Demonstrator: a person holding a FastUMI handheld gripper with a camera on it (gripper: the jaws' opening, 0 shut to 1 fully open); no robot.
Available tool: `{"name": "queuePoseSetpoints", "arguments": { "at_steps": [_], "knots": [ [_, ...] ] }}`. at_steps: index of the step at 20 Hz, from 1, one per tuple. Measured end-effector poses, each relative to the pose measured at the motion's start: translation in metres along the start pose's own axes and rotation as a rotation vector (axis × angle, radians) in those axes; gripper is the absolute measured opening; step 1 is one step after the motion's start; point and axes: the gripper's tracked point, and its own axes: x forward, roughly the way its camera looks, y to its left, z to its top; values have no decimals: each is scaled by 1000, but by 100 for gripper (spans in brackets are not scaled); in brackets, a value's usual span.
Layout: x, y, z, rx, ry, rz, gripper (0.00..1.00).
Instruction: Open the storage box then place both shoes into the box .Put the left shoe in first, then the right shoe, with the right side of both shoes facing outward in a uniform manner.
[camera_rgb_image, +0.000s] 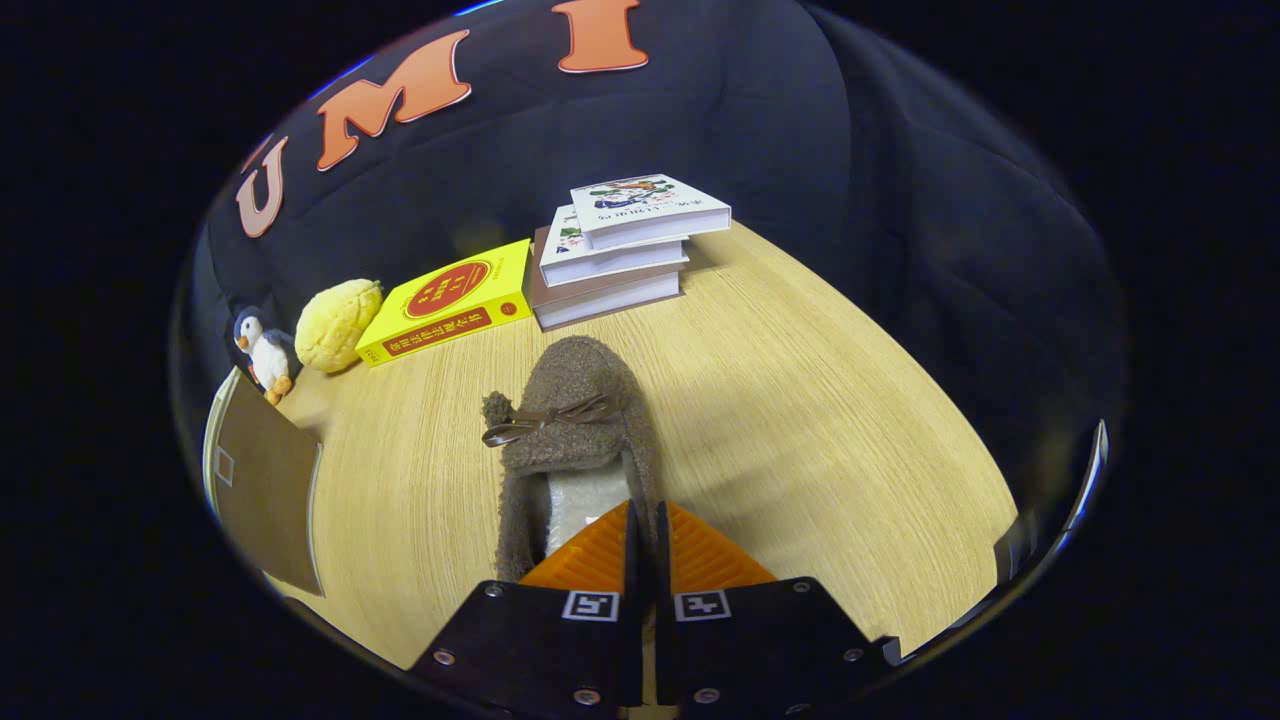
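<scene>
Fuzzy brown shoe (575, 420) pinched at the rim by the tongs (645, 520).

Clenched nearly together, fingers meeting on the side wall of the shoe's opening, one finger inside over the pale lining, the other outside against the fleece. Toe pointing away from the fingers, toward the far end of the pale wood counter (800, 400); thin brown bow across the top of the shoe. Beyond the toe, a stack of books (620, 250), three or four high, topmost turned askew. Just beside the stack, a yellow book (450, 300) lying flat, then a lumpy yellow plush (338, 325) and a small penguin toy (262, 352) near the dark cloth wall. Brown flat panel with a pale edge (265, 490) off to the side of the shoe, possibly part of the storage box, cannot tell.
</scene>
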Motion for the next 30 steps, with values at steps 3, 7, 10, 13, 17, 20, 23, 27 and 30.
{"name": "queuePoseSetpoints", "arguments": {
  "at_steps": [3,7,10,13,17,20,23,27,30],
  "knots": [
    [-6,3,6,10,-9,-4,1],
    [-21,6,19,21,-39,-21,1],
    [-35,16,30,39,-71,-17,1],
    [-45,27,34,8,-99,-28,0],
    [-34,32,0,-88,-43,-71,0],
    [-31,35,-19,-57,-19,-53,1],
    [-23,34,-29,-88,11,-57,8],
    [-15,23,-24,5,6,-84,5],
    [-24,33,-24,40,7,-70,1]
  ]
}}
